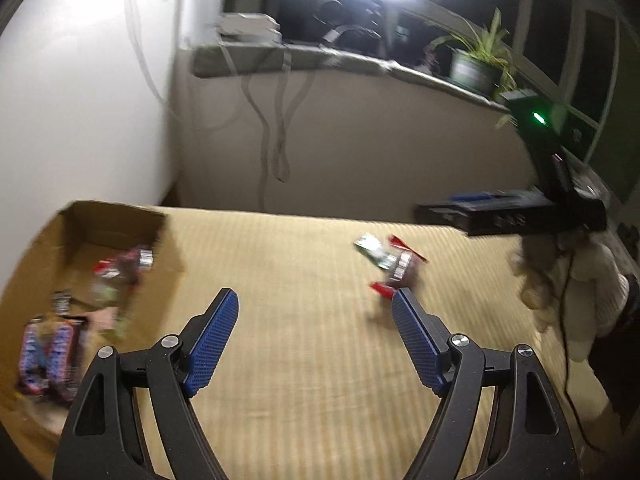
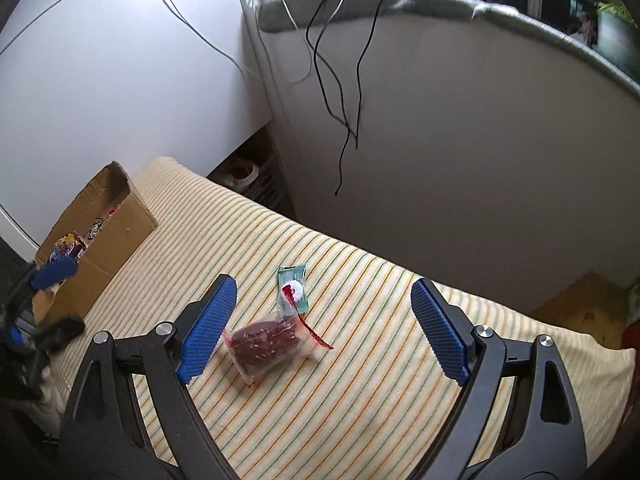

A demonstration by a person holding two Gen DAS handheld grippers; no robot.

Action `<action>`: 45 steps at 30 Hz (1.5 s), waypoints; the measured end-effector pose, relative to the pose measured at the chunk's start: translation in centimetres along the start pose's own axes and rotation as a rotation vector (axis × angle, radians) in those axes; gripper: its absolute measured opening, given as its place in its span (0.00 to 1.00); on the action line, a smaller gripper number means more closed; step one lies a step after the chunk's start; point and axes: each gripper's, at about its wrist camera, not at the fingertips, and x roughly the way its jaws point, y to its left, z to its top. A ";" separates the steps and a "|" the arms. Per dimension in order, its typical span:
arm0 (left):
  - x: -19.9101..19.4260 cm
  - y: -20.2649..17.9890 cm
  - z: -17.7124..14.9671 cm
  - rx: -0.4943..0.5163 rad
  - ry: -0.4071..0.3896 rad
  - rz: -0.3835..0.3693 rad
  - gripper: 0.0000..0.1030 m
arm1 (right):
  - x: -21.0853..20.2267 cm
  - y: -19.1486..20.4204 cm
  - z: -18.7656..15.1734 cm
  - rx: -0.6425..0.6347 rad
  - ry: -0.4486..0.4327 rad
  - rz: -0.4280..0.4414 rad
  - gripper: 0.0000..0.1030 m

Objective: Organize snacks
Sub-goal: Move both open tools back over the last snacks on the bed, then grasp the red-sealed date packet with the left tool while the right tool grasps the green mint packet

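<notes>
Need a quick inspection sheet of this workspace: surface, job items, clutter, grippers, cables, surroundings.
Surface: striped cloth over the table.
Job's things: cardboard box at left already holds snacks; clear packet and green packet lie loose, touching.
Clutter: nothing seen.
Grippers: left gripper open, empty; right gripper open, empty, above the clear packet.
Cables: black cables hang from the sill.
Surroundings: potted plant on the sill, white wall.
</notes>
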 end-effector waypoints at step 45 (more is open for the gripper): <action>7.7 -7.1 -1.0 0.171 0.143 -0.092 0.39 | 9.9 2.7 1.9 -0.043 0.329 0.068 0.42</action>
